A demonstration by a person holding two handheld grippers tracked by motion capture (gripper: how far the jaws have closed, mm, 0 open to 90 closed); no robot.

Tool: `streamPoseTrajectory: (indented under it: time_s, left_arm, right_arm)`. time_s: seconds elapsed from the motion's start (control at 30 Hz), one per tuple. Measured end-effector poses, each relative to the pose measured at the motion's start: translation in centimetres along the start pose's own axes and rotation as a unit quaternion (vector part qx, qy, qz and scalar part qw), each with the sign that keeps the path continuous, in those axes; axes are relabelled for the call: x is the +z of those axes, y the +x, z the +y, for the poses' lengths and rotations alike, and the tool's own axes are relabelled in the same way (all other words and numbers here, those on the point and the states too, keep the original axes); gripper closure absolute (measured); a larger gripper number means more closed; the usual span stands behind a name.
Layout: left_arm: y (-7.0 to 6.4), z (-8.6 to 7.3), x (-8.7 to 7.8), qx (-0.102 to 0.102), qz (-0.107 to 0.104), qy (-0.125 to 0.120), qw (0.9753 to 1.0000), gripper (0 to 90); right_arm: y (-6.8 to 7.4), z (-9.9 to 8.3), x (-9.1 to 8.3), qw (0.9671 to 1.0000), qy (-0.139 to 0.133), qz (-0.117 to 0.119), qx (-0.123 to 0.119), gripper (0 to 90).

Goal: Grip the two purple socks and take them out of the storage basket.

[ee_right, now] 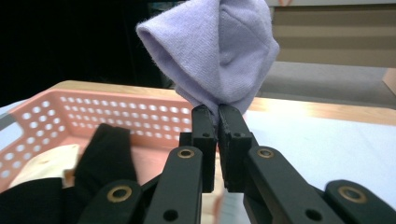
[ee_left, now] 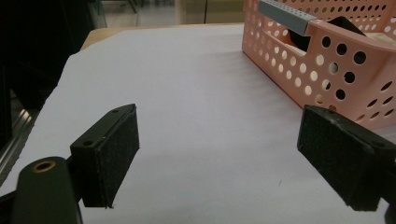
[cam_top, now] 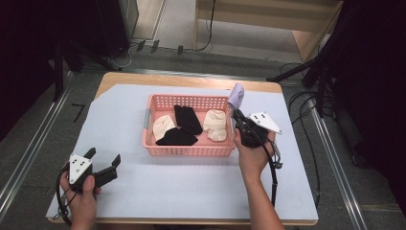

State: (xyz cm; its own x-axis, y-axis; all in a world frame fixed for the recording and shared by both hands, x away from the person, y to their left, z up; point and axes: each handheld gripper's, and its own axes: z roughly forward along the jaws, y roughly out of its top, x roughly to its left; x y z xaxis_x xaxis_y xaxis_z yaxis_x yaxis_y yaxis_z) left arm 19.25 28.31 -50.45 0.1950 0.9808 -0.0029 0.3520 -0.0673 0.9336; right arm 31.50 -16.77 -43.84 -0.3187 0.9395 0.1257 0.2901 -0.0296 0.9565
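Left claw (cam_top: 104,160) wide apart, right claw (cam_top: 235,114) clamped (raised).

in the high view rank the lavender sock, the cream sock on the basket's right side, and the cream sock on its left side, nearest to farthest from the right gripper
1. Lavender sock: clamped in the right gripper, at the basket's right end.
2. Right cream sock: inside the pink basket, just left of the gripper.
3. Left cream sock: at the basket's far left end.

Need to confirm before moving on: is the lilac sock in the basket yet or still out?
Out. The right gripper holds the lilac sock pinched, raised over the basket's right end.
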Motion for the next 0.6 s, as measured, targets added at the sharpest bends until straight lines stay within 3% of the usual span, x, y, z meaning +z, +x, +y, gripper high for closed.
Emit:
streamPoseTrajectory:
  time_s: [0.2, 0.43, 0.5, 0.6]
  left_arm:
    - [0.0, 0.0, 0.0, 0.003, 0.0, 0.0, 1.0, 14.0]
    - [0.0, 0.0, 0.0, 0.003, 0.001, 0.001, 1.0, 14.0]
    - [0.0, 0.0, 0.0, 0.004, 0.001, 0.001, 1.0, 14.0]
    - [0.0, 0.0, 0.0, 0.004, 0.001, 0.001, 1.0, 14.0]
  right_arm:
    - [-2.2, -1.1, -1.1, 0.9996, -0.002, -0.024, 0.012, 86.6]
    - [-4.9, -3.8, -2.1, 0.9977, 0.023, -0.059, 0.024, 85.3]
    - [-5.5, -4.4, -2.3, 0.9963, 0.027, -0.072, 0.038, 78.1]
    - [-6.3, -5.1, -2.9, 0.9943, 0.012, -0.086, 0.061, 57.1]
